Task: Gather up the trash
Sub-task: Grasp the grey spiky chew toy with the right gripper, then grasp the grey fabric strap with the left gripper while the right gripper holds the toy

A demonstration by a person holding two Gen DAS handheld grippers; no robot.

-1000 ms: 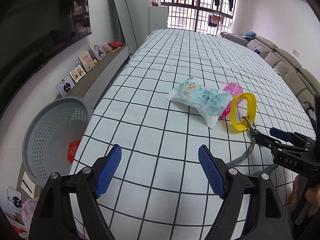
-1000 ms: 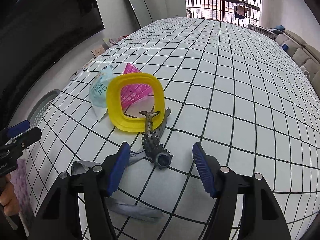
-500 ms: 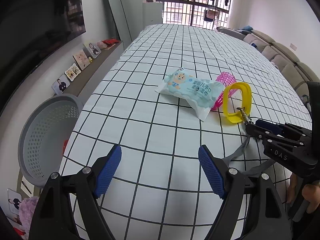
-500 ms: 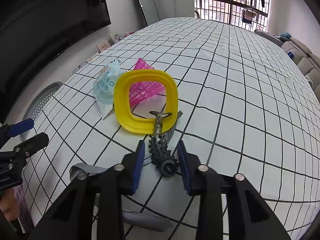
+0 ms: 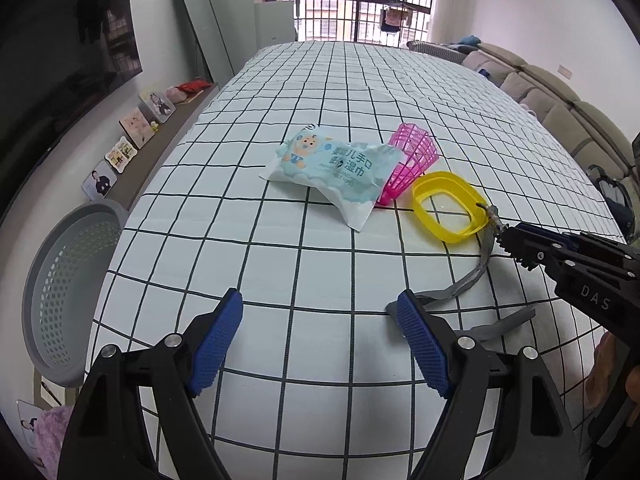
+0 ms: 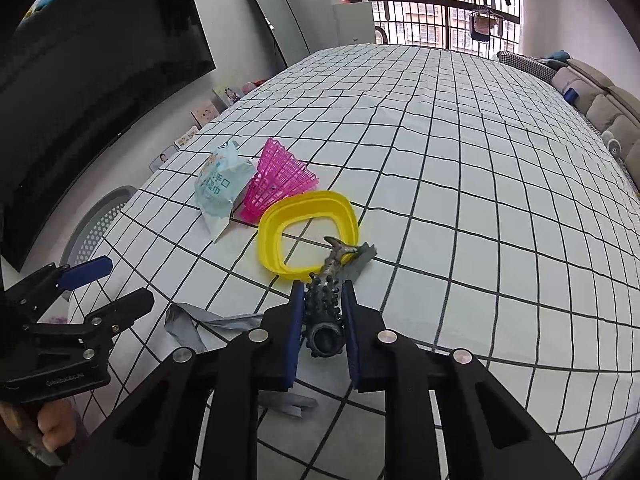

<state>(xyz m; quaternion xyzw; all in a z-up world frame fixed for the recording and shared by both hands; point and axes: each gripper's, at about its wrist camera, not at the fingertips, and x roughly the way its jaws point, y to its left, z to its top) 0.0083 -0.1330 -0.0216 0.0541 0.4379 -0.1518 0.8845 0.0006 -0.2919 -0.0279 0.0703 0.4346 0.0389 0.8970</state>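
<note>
My right gripper (image 6: 322, 312) is shut on a dark spiky toy (image 6: 326, 308), whose tail end rests over a yellow ring (image 6: 308, 236). In the left wrist view that gripper (image 5: 506, 236) reaches in from the right, the spiky toy's tip (image 5: 491, 216) at the yellow ring (image 5: 444, 208). A grey strap (image 5: 468, 280) trails from there across the cloth. A light blue wet-wipe pack (image 5: 332, 172) and a pink plastic basket (image 5: 412, 160) lie beside the ring. My left gripper (image 5: 320, 336) hangs open over bare checked cloth, nothing between its fingers.
A grey perforated laundry basket (image 5: 68, 280) stands on the floor off the left edge of the checked tablecloth (image 5: 320, 80). Photo cards line a low shelf (image 5: 132, 140) on the left. A beige sofa (image 5: 560, 96) runs along the right. A hand (image 6: 48, 424) holds the left gripper.
My right gripper closed on the spiky toy and lifted it a little. The left gripper drifted sideways over the cloth, staying open.
</note>
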